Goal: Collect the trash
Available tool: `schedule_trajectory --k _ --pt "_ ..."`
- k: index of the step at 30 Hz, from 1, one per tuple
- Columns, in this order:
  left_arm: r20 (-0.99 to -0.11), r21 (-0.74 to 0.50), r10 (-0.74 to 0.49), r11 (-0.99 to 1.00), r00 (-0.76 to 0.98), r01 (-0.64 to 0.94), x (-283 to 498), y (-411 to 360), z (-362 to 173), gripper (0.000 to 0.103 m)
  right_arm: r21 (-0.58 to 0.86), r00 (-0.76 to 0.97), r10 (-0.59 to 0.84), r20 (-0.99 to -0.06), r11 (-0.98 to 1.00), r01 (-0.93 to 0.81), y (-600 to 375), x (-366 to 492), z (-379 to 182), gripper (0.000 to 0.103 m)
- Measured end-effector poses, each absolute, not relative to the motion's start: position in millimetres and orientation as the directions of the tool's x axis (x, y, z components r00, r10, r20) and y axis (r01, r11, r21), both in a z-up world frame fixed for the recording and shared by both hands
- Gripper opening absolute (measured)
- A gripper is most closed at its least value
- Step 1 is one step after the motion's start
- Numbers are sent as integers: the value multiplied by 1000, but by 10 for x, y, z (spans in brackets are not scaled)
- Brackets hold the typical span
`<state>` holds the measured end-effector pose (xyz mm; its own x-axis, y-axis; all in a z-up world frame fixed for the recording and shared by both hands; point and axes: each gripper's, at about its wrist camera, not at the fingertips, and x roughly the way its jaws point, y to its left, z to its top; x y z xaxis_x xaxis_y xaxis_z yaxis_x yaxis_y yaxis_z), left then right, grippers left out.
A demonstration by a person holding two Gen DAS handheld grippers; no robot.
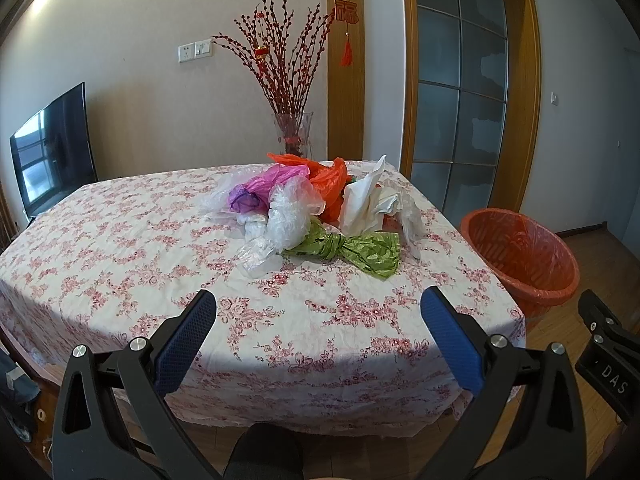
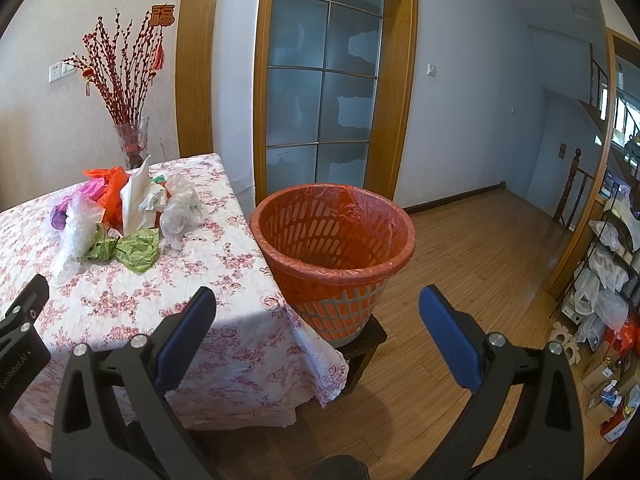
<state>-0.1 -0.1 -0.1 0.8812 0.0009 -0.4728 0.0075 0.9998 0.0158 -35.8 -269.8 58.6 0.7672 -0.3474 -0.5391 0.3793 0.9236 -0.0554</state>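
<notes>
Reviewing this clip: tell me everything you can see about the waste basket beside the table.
The waste basket is a round, tapered plastic basket with slotted lattice walls, pale grey where its lower outside shows, lined with a thin translucent orange-red bag folded over the rim. It stands upright on a small dark stool at the table's right edge, touching or nearly touching the hanging floral tablecloth. What little shows of its inside looks empty. Neither gripper touches it.

table (image 1: 120,240) w/ floral cloth | on it: bag pile (image 1: 312,208), vase (image 1: 292,134) at far edge
</notes>
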Motion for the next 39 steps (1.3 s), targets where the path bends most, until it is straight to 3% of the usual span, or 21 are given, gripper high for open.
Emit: schedule_trajectory --k 39 --pt "-485 8 3 1000 874 0 26 -14 -77 101 -55 764 -344 -546 924 377 -2677 -316 532 99"
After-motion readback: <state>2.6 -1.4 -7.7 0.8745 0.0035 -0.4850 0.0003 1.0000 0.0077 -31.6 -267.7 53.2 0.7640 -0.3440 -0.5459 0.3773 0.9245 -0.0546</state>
